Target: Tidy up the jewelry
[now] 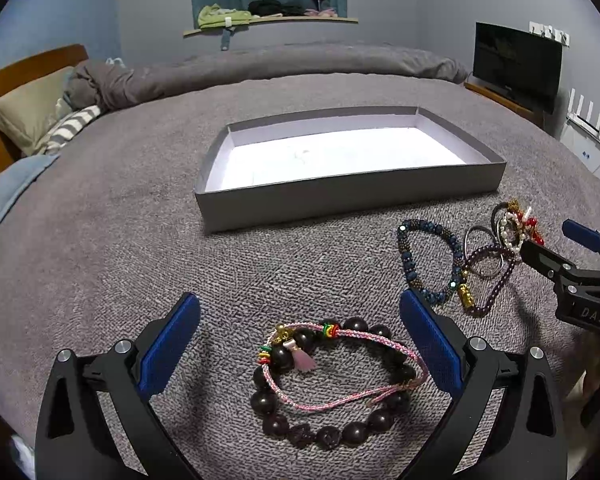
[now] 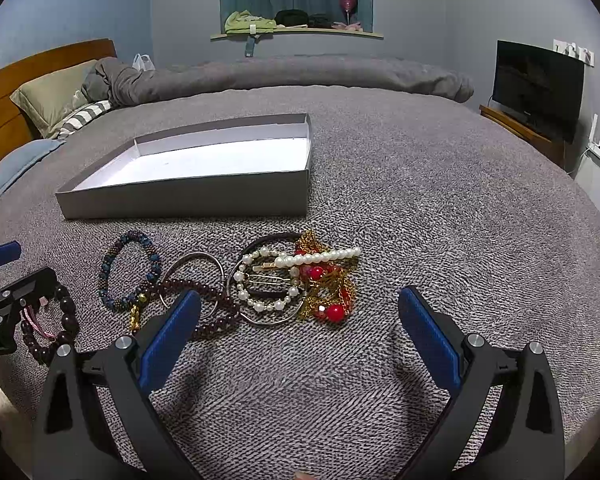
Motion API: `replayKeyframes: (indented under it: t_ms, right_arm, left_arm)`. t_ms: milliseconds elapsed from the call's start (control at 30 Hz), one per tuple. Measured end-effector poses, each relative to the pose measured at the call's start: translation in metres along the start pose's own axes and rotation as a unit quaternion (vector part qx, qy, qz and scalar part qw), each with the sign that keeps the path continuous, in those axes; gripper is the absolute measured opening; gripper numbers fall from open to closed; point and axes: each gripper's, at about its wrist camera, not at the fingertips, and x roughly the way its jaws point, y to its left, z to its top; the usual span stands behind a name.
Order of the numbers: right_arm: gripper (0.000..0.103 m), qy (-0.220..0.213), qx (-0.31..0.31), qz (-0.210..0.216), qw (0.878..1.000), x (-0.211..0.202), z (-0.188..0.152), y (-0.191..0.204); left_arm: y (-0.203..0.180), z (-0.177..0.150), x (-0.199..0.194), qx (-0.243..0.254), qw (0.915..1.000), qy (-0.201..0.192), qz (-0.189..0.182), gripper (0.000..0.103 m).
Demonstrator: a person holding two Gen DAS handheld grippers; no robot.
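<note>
A dark wooden bead bracelet [image 1: 384, 416] with a pink cord bracelet [image 1: 374, 340] across it lies on the grey bedspread between the fingers of my open left gripper [image 1: 300, 334]. Further back stands a shallow grey box [image 1: 340, 196] with a bare white floor. To the right lie a blue bead bracelet [image 1: 410, 256], a purple bead strand [image 1: 500, 286], metal rings and a pearl, gold and red pile [image 1: 518, 220]. My right gripper [image 2: 300, 328] is open just short of that pile [image 2: 332, 280], touching nothing. The blue bracelet [image 2: 108, 268] and the box [image 2: 188, 196] also show in the right wrist view.
Everything rests on a grey bed [image 2: 420, 220] with a rolled duvet [image 1: 300, 64] at the back and pillows [image 1: 28, 112] at the left. A TV [image 1: 516, 64] on a stand is at the right. The right gripper's body [image 1: 580, 280] shows at the left view's right edge.
</note>
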Motion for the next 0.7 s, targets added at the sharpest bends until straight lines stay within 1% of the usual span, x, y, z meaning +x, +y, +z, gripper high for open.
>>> replayKeyframes:
  t_ms: [700]
  right_arm:
    - [0.098,0.0,0.0,0.0,1.0,0.0004,-0.0015,0.0005]
  left_arm:
    - [-0.0016,0.0006,0.0013,0.0,1.0,0.002,0.002,0.101]
